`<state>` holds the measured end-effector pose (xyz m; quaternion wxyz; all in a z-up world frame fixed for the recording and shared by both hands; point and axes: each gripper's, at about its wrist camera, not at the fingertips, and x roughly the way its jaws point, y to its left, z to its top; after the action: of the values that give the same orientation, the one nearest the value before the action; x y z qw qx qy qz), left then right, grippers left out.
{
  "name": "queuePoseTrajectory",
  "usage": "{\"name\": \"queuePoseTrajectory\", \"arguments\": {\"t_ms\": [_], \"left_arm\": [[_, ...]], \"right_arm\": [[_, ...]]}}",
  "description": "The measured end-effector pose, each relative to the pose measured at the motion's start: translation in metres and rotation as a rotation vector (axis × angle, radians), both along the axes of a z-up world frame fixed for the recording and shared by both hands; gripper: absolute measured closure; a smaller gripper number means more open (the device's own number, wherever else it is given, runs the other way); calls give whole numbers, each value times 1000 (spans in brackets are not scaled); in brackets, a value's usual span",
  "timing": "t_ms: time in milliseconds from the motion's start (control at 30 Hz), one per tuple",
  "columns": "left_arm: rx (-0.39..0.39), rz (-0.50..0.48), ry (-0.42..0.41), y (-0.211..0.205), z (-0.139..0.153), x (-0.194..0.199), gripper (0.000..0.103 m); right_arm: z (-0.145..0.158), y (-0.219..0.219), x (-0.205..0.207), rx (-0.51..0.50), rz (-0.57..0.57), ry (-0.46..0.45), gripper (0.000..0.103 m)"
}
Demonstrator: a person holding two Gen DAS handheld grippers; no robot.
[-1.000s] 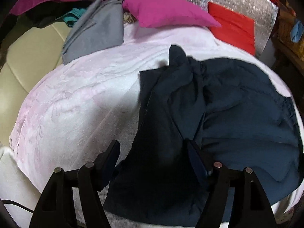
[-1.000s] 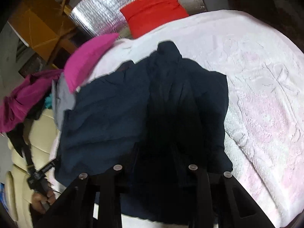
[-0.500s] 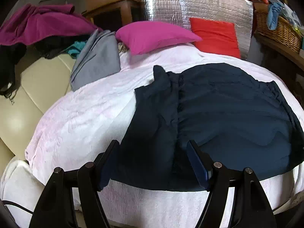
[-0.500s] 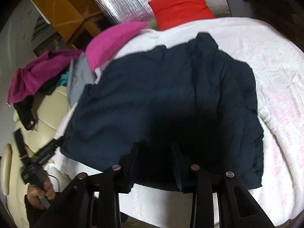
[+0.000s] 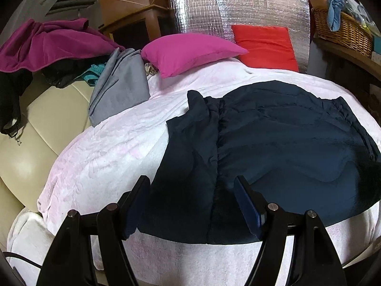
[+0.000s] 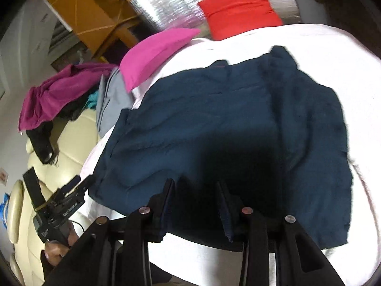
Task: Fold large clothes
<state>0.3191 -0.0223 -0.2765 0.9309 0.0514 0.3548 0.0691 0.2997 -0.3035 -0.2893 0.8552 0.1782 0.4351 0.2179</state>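
Navy cloth, the large garment (image 5: 273, 147), is seen spread flat on the pale pink blanket (image 5: 114, 147), while the left gripper (image 5: 191, 205) is held wide apart and empty above its near edge and the right gripper (image 6: 195, 205) is opening, nothing being clamped.

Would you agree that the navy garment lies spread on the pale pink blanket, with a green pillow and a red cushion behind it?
Not quite: the pillow is magenta, not green, as the left wrist view shows. The navy garment does lie spread on the pale pink blanket, with the red cushion behind it.
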Motion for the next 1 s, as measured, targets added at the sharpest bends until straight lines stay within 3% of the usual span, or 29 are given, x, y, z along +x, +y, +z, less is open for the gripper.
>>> {"name": "queuePoseTrajectory", "arguments": {"t_ms": [200,600,700,833,933,1000], "left_arm": [[14,-2,-2,-1,0,1,29],[15,-9,29,-1,-8,6,29],[-57,16,86,13,-16,15,29],[-183,81,100,40,-18,18,29],[-272,124,100,58,-20,19,29],[-333,157,116,70,-23,20,28]], "right_arm": [[-8,22,9,-46,22,20,55],[-16,21,10,-56,43,34,55],[-8,3,2,2,20,16,55],[0,-34,-8,62,-49,-8,55],[3,-68,-21,130,-101,-13,37],[1,-89,-31,183,-121,-5,31]]}}
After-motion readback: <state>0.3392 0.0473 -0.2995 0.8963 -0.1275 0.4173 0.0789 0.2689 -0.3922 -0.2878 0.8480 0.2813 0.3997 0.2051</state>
